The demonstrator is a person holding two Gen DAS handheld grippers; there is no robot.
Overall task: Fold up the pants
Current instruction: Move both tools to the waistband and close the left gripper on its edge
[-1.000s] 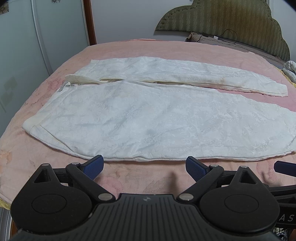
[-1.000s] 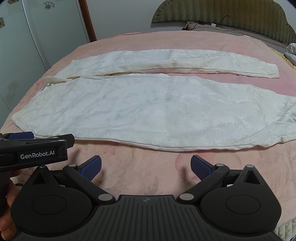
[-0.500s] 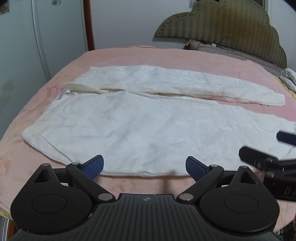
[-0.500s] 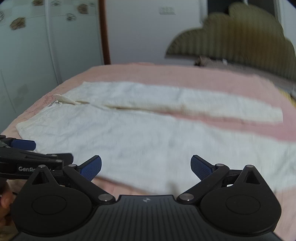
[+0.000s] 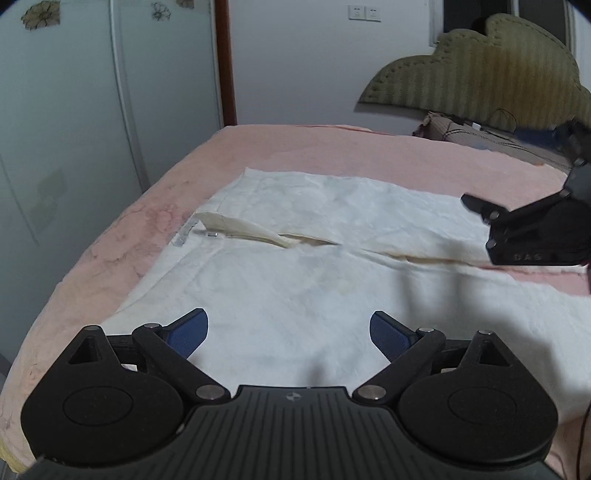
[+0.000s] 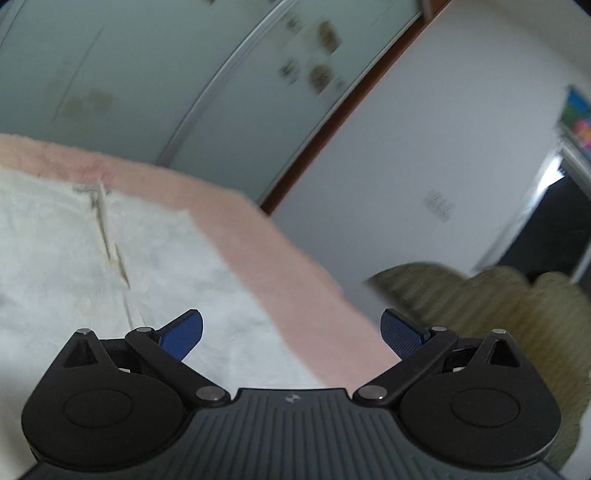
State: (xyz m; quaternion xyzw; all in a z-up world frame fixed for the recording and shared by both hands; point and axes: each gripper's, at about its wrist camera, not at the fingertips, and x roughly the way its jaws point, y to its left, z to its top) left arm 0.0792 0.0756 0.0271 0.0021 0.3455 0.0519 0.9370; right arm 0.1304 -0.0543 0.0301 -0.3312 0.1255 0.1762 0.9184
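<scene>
Lying spread flat and unfolded across the pink bed [image 5: 295, 147], waistband toward its left edge, the white pants [image 5: 295, 295] await every fold, with left gripper [image 5: 289, 329] and right gripper [image 6: 291, 331] both released and empty.

i see a pink bedspread [image 5: 303, 147] covering the bed, with faint reddish blotches toward its left edge. behind it stands a padded olive headboard [image 5: 476, 81] with a scalloped top; in the right wrist view the headboard [image 6: 509, 314] is blurred. a thin dark cable [image 5: 506, 114] lies at its base. to the left are frosted sliding wardrobe doors [image 5: 92, 110] with small flower decals, bordered by a dark brown wooden post [image 5: 226, 62]. on the white wall sit 2 sockets [image 5: 364, 13]. the right wrist view also shows an open dark doorway [image 6: 546, 221].
</scene>
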